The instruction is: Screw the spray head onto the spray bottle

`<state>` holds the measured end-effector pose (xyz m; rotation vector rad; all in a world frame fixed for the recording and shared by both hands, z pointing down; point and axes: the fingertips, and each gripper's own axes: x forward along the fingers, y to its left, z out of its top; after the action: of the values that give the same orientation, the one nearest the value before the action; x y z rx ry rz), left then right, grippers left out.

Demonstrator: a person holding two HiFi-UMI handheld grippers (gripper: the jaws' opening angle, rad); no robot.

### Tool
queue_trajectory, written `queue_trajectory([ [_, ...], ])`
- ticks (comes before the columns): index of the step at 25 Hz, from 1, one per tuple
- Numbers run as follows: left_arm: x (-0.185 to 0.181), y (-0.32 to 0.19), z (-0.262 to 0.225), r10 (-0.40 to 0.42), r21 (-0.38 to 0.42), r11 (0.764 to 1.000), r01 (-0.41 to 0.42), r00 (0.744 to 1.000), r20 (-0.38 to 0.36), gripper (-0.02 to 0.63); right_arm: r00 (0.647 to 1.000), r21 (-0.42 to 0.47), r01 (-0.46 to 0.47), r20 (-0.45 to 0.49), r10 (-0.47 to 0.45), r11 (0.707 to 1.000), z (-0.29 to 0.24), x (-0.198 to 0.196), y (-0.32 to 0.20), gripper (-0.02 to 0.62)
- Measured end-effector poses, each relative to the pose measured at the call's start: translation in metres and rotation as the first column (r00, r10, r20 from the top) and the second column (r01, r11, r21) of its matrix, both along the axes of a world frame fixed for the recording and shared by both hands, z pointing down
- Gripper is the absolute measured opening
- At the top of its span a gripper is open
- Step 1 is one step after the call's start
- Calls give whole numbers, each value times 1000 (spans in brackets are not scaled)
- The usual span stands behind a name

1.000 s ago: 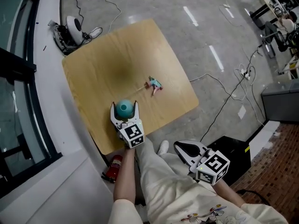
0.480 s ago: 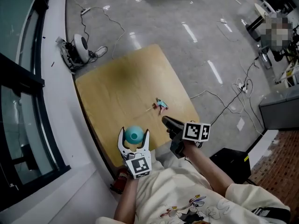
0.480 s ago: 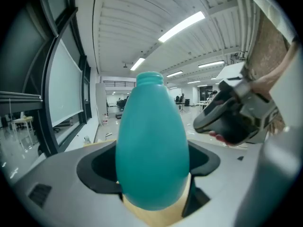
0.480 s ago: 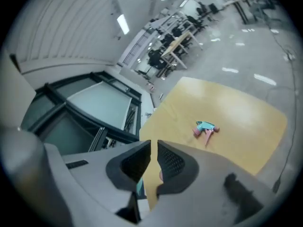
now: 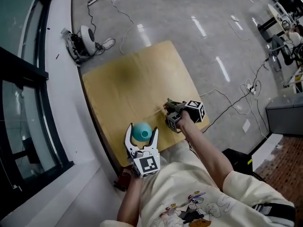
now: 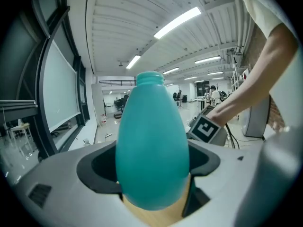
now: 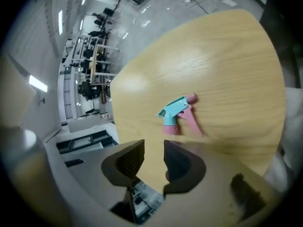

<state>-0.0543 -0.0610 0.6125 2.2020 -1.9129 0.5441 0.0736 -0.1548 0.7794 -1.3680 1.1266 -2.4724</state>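
My left gripper (image 5: 142,137) is shut on the teal spray bottle (image 5: 142,132), which stands upright over the table's near edge. In the left gripper view the neck of the spray bottle (image 6: 151,141) is bare, and the bottle fills the gap between the jaws of that gripper (image 6: 152,176). The teal and pink spray head (image 7: 178,115) lies on its side on the wooden table (image 5: 128,84). My right gripper (image 5: 170,107) hovers just short of the head, pointing down at it. The right gripper's (image 7: 154,159) jaws have just been opening and stand slightly apart with nothing between them.
Cables and a white round device (image 5: 87,34) lie on the grey floor beyond the table's far left corner. A dark window frame (image 5: 28,79) runs along the left. A red object (image 5: 124,175) sits under the table's near edge.
My right gripper swung from beside the lap up over the table to the spray head, rolling as it went. The left gripper rose a little with the bottle.
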Motion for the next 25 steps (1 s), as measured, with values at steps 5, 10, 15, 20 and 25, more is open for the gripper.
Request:
queue_trajectory([
  [5,-11,-2,7,-6,-22,1000,7,1000,13,416,997,-123,-45,-71,37,991,21,-3,-1,133],
  [10,-5,8,9,6,-19,1000,-5,999,54,416,990,-178,-97,-118,76,979,35,8,-4,160],
  [15,-14,17,3,-6,-33,999,8,998,66,416,981,-272,-146,-165,104,951,53,6,1,160],
  [20,-16,15,1,-42,-38,998,43,998,46,416,980,-226,-10,-198,-36,974,51,-1,0,135],
  [25,-15,3,-13,-29,-87,996,27,999,-19,416,970,47,192,-158,-182,980,-22,-22,-25,133],
])
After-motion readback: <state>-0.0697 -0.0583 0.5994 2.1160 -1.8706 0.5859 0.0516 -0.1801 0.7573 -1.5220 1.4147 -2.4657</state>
